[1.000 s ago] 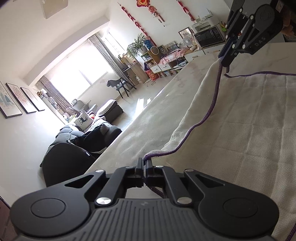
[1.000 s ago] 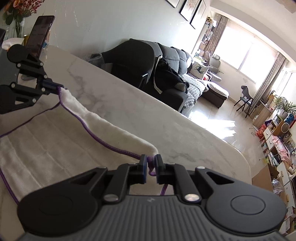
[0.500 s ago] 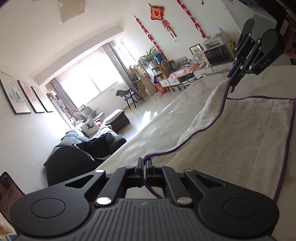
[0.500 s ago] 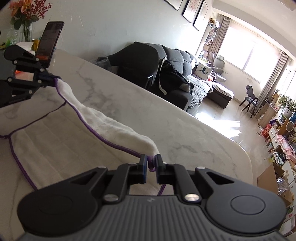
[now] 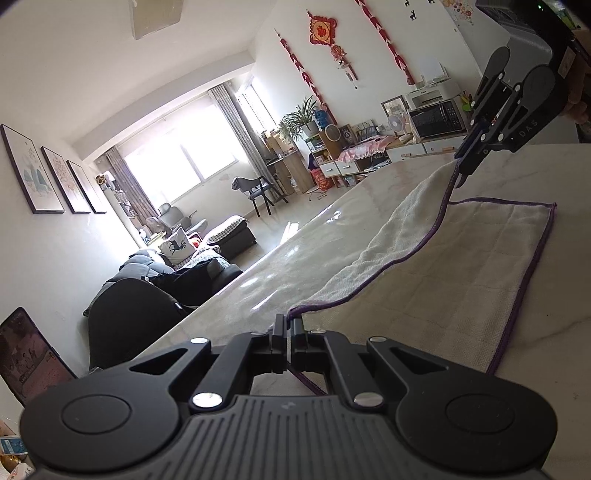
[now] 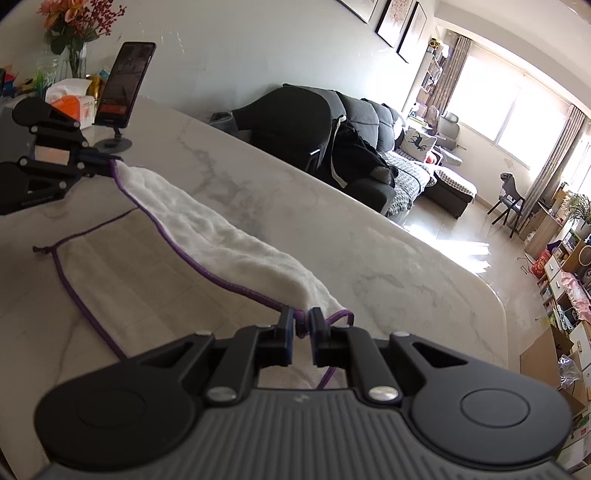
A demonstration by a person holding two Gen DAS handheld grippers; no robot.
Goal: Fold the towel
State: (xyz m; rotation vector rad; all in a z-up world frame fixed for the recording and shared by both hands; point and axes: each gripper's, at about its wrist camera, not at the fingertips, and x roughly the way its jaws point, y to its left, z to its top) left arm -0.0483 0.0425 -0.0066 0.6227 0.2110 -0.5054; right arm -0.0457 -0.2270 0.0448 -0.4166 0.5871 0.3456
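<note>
Both grippers, left gripper (image 5: 287,325) and right gripper (image 6: 303,325), are clamping the towel (image 5: 461,266) by its corners above the table (image 6: 332,221); uneven pulling risks a crooked fold.

This was a home, an open living room seen across a marble-topped desk (image 6: 332,229). A dark sofa (image 6: 373,147) with a deer-print cushion (image 6: 417,138) faced a wide curtained window (image 5: 181,166), framed pictures (image 5: 51,177) hung in a row on the wall, and red festive ornaments (image 5: 323,31) decorated the far wall above a potted plant (image 5: 301,118), a microwave (image 5: 436,120) and a printer (image 5: 432,88) on low white cabinets. On the desk stood a vase of flowers (image 6: 77,33), a tissue box (image 6: 72,99) and a phone on a stand (image 6: 123,83).
</note>
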